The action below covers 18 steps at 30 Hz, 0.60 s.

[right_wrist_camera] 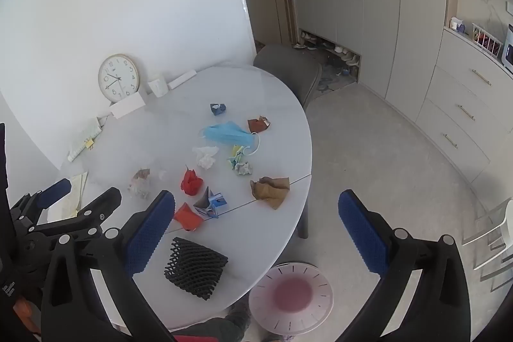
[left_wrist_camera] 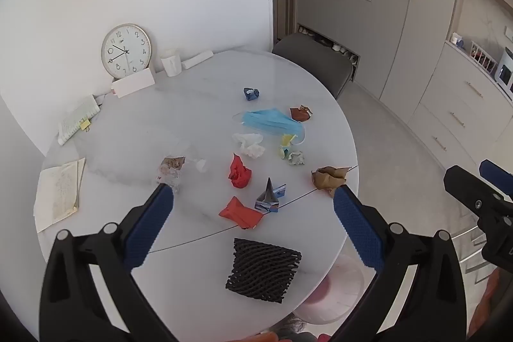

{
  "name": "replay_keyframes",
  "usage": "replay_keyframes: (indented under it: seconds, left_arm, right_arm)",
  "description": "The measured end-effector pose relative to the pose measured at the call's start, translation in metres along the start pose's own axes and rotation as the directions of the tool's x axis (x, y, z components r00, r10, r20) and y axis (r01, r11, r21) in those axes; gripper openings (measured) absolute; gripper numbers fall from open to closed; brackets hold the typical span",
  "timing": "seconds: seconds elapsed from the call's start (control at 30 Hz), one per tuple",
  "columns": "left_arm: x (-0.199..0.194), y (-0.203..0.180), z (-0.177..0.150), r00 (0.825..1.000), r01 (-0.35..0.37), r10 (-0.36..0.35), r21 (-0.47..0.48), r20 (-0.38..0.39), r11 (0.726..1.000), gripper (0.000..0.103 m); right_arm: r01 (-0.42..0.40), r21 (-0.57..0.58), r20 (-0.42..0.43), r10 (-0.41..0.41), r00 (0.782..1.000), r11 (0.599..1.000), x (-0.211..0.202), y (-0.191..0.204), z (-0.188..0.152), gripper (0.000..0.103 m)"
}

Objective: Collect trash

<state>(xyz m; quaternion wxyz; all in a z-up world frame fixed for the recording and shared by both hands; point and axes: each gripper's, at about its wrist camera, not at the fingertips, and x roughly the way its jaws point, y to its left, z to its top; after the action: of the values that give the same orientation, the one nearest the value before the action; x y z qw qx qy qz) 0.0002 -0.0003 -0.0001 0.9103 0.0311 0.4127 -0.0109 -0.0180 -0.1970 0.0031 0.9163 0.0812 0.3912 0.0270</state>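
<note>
The left gripper [left_wrist_camera: 253,194] hangs above the near part of the white table [left_wrist_camera: 192,104] with its blue-padded fingers [left_wrist_camera: 149,229] spread wide and nothing between them. Directly below its gap lie the folded red paper [left_wrist_camera: 240,213] and a small blue-and-grey printed wrapper [left_wrist_camera: 270,197], with the black foam net [left_wrist_camera: 263,270] closer in, near the table's front edge. Just ahead sits the crumpled red wad [left_wrist_camera: 239,172]; beyond it the white tissue [left_wrist_camera: 250,145], a yellow-green scrap [left_wrist_camera: 286,143], a grey paper ball [left_wrist_camera: 296,157], the blue face mask [left_wrist_camera: 271,120], a brown-red wrapper [left_wrist_camera: 300,112] and, farthest, a small dark blue wrapper [left_wrist_camera: 250,93]. By its left fingertip is a clear plastic wrapper [left_wrist_camera: 170,172]; by its right fingertip, a crumpled brown paper [left_wrist_camera: 330,177] at the table's rim.

The right gripper [right_wrist_camera: 256,201] is also wide open and empty, held off the table's right side (its gap looks down mostly on the floor). The net and the red paper lie to its left, next to its left finger, the brown paper ahead and left. Below it, on the floor, stands a round pink bin [right_wrist_camera: 290,297].

Far across the table a clock [left_wrist_camera: 126,51] leans on the wall beside a white cup [left_wrist_camera: 171,63]; a notebook [left_wrist_camera: 59,191] lies at the left.
</note>
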Motion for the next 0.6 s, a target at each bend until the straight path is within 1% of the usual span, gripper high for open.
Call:
replay_keyframes:
  seconds: [0.17,0.27,0.33,0.47,0.6]
  left_arm:
    - [0.001,0.001,0.001,1.000,0.015,-0.015,-0.006,-0.014,1.000,0.096]
    - [0.005,0.005,0.010,1.000,0.017,-0.017,-0.007,-0.022,1.000,0.096]
    - [0.006,0.014,0.013,0.999,0.024,-0.025,-0.017,-0.028,1.000,0.096]
    - [0.008,0.012,0.012,1.000,0.017,-0.017,-0.009,-0.026,1.000,0.096]
    - [0.011,0.013,0.013,0.999,0.019,-0.020,-0.014,-0.029,1.000,0.096]
  right_arm:
    - [0.004,-0.003,-0.004,-0.004,1.000,1.000,0.000,0.000,0.000,0.101]
    - [0.003,0.001,-0.014,-0.003,1.000,1.000,0.007,-0.001,-0.001,0.101]
    - [0.004,0.000,-0.019,-0.004,1.000,1.000,0.010,-0.001,-0.001,0.101]
    - [0.001,-0.001,-0.020,-0.001,1.000,1.000,0.011,-0.005,-0.002,0.101]
    - [0.006,-0.004,-0.027,-0.006,1.000,1.000,0.014,0.001,-0.002,0.101]
